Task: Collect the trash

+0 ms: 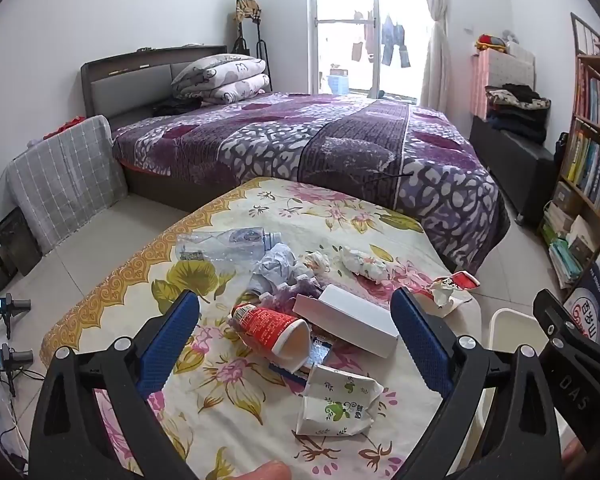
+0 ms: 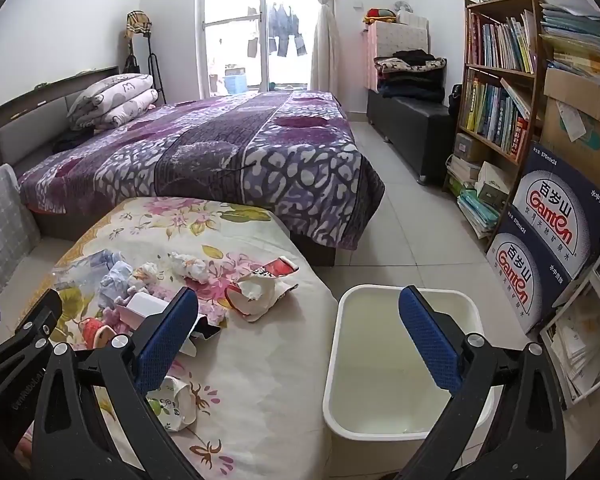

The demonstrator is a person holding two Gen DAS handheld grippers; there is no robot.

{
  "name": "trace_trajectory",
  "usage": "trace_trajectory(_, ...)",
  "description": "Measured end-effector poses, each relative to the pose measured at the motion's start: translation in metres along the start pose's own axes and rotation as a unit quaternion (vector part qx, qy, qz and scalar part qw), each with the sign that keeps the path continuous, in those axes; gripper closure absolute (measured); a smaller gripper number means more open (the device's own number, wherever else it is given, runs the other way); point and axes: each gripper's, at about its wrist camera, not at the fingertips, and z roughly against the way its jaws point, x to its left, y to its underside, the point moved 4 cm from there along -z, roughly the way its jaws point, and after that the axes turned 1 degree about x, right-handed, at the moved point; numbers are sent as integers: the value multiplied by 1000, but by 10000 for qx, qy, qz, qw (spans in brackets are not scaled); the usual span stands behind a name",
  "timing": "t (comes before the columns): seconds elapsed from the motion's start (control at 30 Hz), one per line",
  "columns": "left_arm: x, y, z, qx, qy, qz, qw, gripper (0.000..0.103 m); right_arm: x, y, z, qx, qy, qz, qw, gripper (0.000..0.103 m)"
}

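Trash lies on a floral-covered table (image 1: 140, 280): a red paper cup (image 1: 274, 330) on its side, a white box (image 1: 348, 320), a crushed white-green cup (image 1: 336, 404), a torn red-white cup (image 1: 450, 286), crumpled paper (image 1: 366, 264), a clear plastic wrapper (image 1: 220, 244). My left gripper (image 1: 296, 336) is open and empty above the red cup and box. My right gripper (image 2: 300, 332) is open and empty, over the table's right edge beside an empty white bin (image 2: 380, 392). The torn cup (image 2: 260, 288) and crushed cup (image 2: 176, 404) also show in the right wrist view.
A bed with a purple quilt (image 1: 320, 144) stands behind the table. A bookshelf (image 2: 500, 80) and stacked water cartons (image 2: 552, 232) line the right wall. A black bench (image 2: 412, 132) holds folded clothes. Small cameras on tripods (image 1: 8, 312) stand on the floor at left.
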Motion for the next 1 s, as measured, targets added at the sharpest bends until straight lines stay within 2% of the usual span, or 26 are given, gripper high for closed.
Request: trace_trajectory(1.0, 0, 0, -4, 50, 27, 71, 10000, 9, 1, 6, -2, 76, -49, -44, 9999, 7)
